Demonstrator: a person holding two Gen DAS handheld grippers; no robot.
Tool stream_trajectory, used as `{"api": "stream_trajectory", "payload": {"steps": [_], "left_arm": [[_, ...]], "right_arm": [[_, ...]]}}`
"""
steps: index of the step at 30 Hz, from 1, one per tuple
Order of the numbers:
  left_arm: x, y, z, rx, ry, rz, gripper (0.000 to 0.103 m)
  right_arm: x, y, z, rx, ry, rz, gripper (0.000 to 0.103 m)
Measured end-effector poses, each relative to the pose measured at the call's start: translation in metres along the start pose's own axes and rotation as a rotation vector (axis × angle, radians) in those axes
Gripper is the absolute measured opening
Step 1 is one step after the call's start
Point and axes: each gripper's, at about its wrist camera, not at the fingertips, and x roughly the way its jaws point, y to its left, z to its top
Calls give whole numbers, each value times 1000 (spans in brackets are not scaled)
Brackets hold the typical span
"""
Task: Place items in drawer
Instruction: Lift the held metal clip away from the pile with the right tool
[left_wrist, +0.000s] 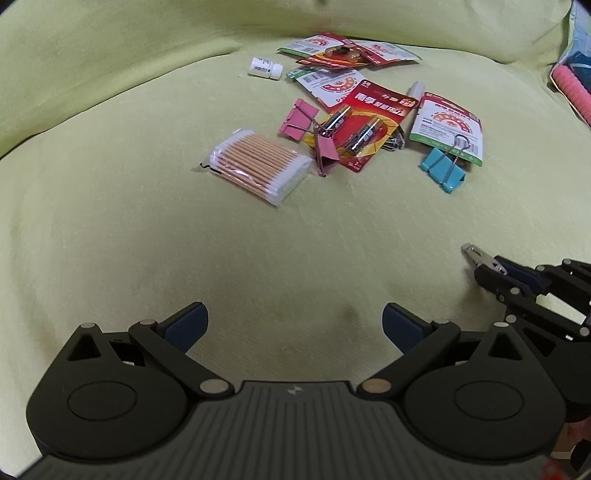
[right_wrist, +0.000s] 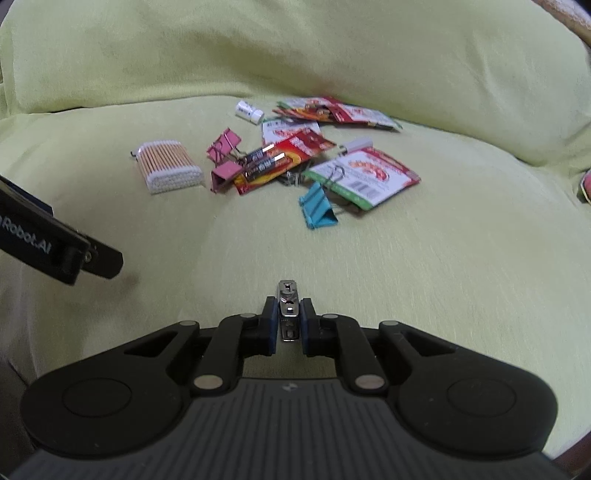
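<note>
Small items lie scattered on a yellow-green cushion. A pack of cotton swabs lies left of two pink binder clips, a red battery pack, a blue binder clip and a white pill bottle. My right gripper is shut on a small metal nail clipper, held above the cushion; it also shows at the left wrist view's right edge. My left gripper is open with nothing between its fingers. No drawer is in view.
Several red-and-white card packets lie behind the battery pack, and a white tube beside it. A pink ribbed object sits at the far right edge. The cushion's raised back rises behind the pile.
</note>
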Motion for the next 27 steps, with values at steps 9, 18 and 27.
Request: {"api": "stream_trajectory", "payload": {"steps": [9,18,27], "left_arm": [[2,2,-1,-6,11,4,101],[5,2,-3,-5,18,3,101],[-1,-11,-5,23,9,-17,101]], "right_arm": [[7,8,6,-23,0,-10,25],[5,2,2,-4,-1,-11,11],[-4,-4,-9,3,6,-27,11]]}}
